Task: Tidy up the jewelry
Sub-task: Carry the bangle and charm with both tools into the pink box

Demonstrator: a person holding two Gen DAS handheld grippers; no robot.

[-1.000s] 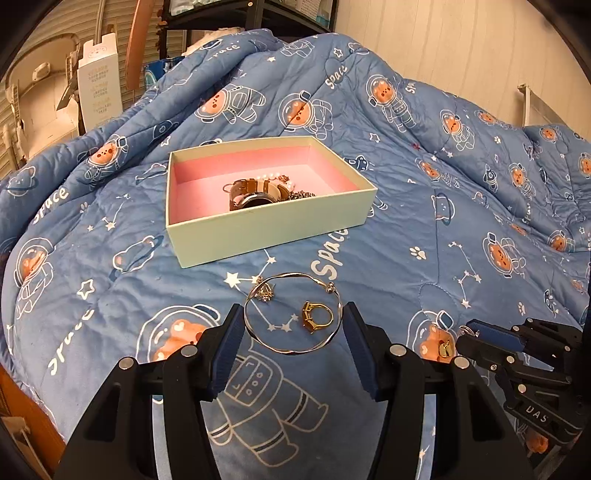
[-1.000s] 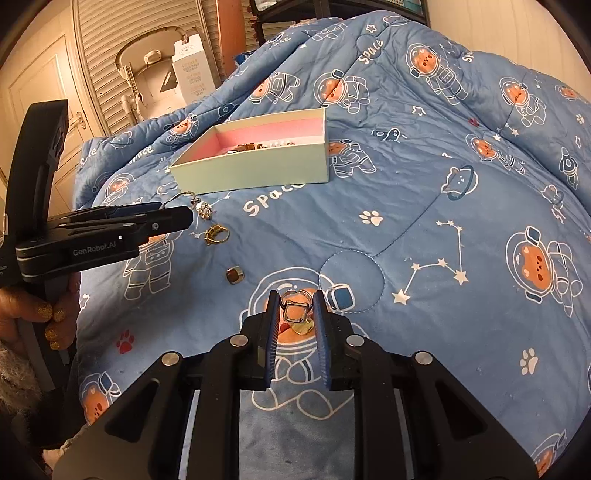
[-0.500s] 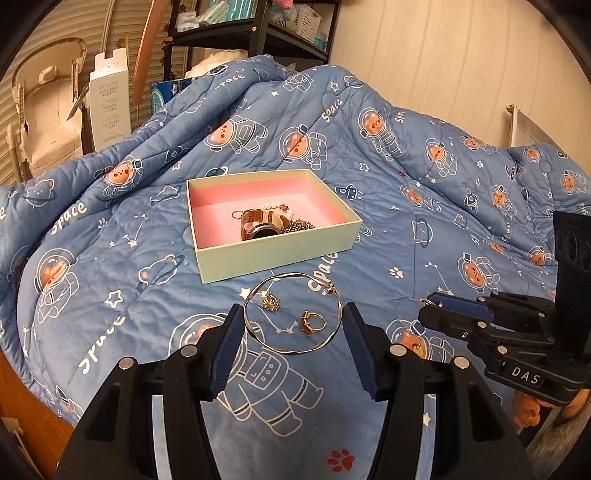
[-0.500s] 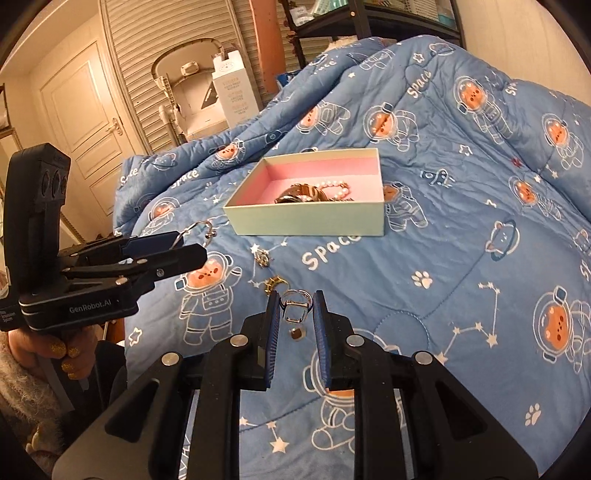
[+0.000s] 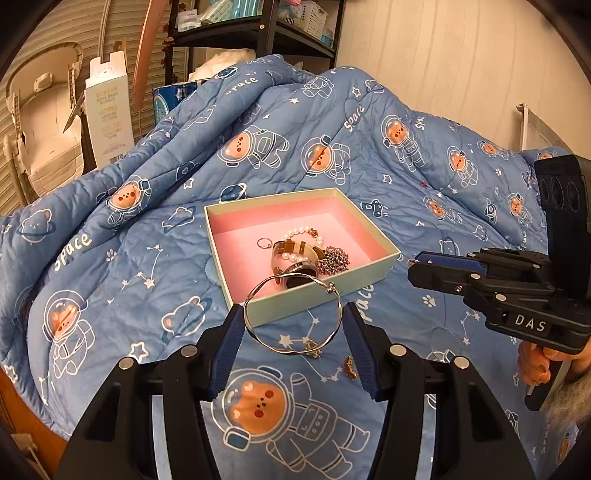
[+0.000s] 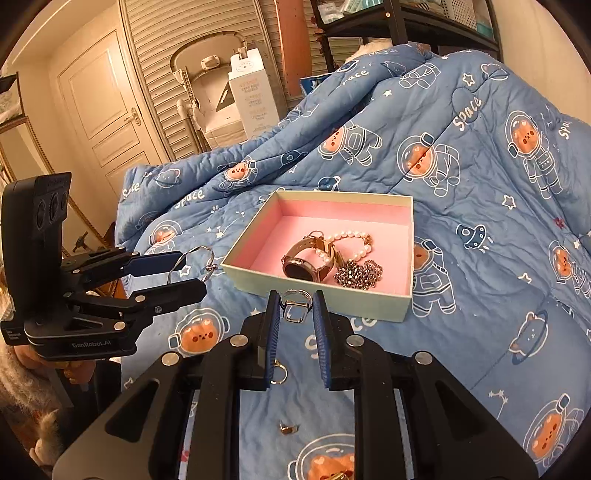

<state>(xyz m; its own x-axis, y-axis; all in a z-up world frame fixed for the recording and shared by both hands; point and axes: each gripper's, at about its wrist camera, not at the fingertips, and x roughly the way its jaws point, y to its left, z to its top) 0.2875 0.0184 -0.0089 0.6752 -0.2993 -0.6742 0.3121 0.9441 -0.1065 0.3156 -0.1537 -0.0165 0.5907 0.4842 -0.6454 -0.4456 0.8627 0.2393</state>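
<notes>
A pale green box (image 5: 325, 291) with a pink lining sits on the blue quilt; it also shows in the right wrist view (image 6: 332, 295). It holds a watch (image 6: 304, 264), a pearl bracelet (image 6: 351, 240) and a chain (image 6: 358, 275). My left gripper (image 5: 293, 325) is shut on a thin silver bangle (image 5: 334, 332), held above the quilt just before the box's near wall; the bangle also shows in the right wrist view (image 6: 177, 264). My right gripper (image 6: 295, 314) is shut on a small silver ring (image 6: 295, 306), lifted near the box's front edge.
Loose small pieces lie on the quilt: a charm (image 5: 312, 347) and a gold ring (image 5: 350, 366) under the bangle, a ring (image 6: 279, 373) and a clasp (image 6: 288, 428) below the right gripper. A white carton (image 5: 109, 110) and shelves (image 5: 258, 33) stand behind the bed.
Both grippers rose from the quilt and moved toward the box, the left with the bangle, the right with the ring. The box now looks closer in both views.
</notes>
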